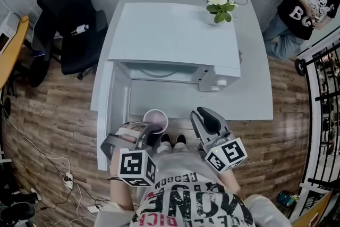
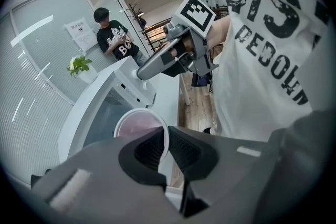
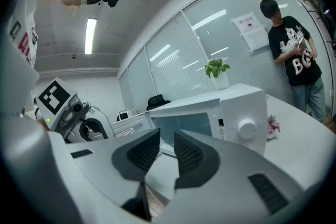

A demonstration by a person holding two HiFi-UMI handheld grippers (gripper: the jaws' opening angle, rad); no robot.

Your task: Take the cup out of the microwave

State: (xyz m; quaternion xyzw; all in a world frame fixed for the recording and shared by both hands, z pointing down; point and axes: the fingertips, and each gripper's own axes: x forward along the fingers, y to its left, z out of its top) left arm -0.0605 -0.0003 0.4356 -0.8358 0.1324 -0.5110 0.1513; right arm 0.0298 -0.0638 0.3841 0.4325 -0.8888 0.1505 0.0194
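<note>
In front of the white box-shaped microwave (image 1: 175,34), toward its open-door side: grey left gripper (image 2: 163,149), jaws clamped on the rim of the round white plastic cup with pale pink inside (image 1: 155,118), held outside the cavity. In front of the microwave's dial side: grey right gripper (image 3: 167,152), jaws a little apart, nothing between them.

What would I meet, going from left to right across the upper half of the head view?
black office chair → potted plant → person in a black T-shirt
</note>
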